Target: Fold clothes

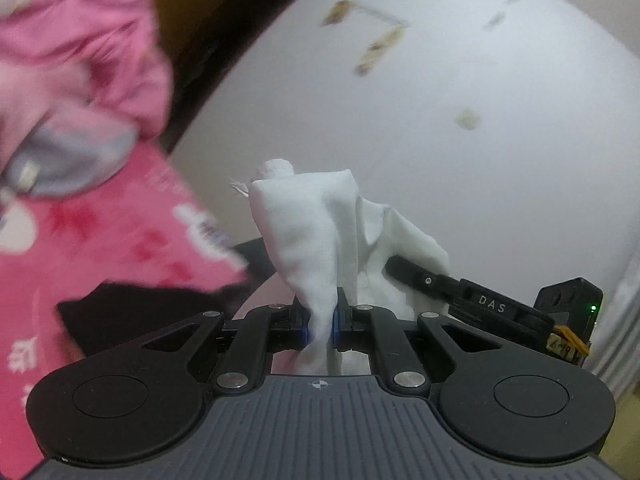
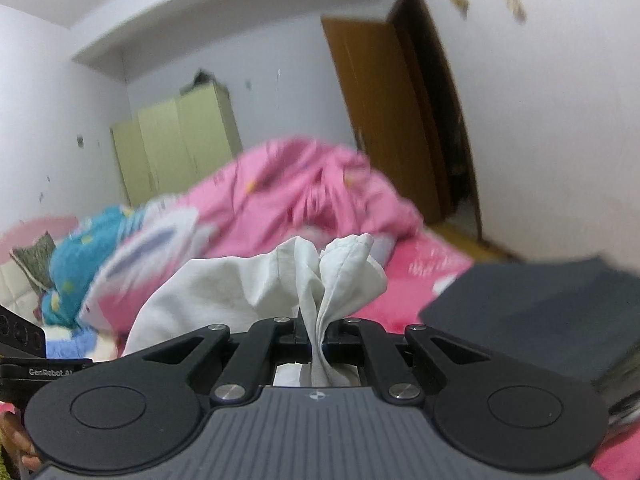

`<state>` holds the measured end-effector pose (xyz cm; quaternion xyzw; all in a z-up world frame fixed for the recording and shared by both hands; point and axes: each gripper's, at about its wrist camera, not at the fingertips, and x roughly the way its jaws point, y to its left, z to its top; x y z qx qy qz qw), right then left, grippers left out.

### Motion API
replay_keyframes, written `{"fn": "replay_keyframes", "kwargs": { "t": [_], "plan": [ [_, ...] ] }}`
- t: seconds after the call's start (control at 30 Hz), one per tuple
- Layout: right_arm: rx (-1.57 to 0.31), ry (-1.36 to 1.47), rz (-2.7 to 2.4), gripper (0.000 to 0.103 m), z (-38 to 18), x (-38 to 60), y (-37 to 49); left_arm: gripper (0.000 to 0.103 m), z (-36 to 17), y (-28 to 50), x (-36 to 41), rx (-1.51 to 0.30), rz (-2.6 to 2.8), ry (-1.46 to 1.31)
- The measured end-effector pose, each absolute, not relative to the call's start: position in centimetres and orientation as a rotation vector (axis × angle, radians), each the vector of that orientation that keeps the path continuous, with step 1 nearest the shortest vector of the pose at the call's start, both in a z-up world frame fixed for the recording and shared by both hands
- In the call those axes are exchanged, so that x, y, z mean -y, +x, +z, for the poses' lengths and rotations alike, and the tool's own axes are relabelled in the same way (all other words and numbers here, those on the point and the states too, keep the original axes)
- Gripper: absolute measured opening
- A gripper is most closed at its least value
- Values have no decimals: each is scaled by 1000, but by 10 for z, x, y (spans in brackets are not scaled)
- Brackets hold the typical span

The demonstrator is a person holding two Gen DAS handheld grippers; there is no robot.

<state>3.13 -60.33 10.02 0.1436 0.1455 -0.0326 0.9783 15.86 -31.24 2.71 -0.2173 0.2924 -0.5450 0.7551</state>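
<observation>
A white garment (image 1: 316, 224) is held up in the air above a pink bed. My left gripper (image 1: 320, 320) is shut on a bunched edge of it, with the cloth standing up between the fingers. My right gripper (image 2: 318, 332) is shut on another bunched part of the same white garment (image 2: 224, 292), which drapes off to the left. The right gripper (image 1: 416, 276) also shows in the left wrist view, just right of and behind the cloth. Part of the left gripper's body shows at the left edge of the right wrist view.
A pink bedsheet (image 1: 120, 240) covers the bed, with a rumpled pink quilt (image 2: 304, 188) and a blue cloth (image 2: 80, 256) on it. A dark folded garment (image 2: 540, 312) lies at right. A wooden door (image 2: 384, 112), a green wardrobe (image 2: 176, 144) and white walls stand behind.
</observation>
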Motion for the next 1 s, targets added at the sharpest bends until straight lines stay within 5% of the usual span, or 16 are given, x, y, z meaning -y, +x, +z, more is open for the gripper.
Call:
{"fn": "replay_keyframes", "kwargs": {
  "t": [0.67,0.73,0.83,1.0],
  "plan": [
    [-654,241,-4,4,-35,625,220,10,-92,265,311,-911,-983,-622],
    [-692,272,-28,9,-44,630,225,14,-96,269,309,-946,-979,-653],
    [-652,303,-73,34,-33,634,201,24,-95,274,306,-974,-968,-672],
    [-538,347,-145,48,-2,637,147,32,-87,274,295,-981,-934,-699]
  ]
}}
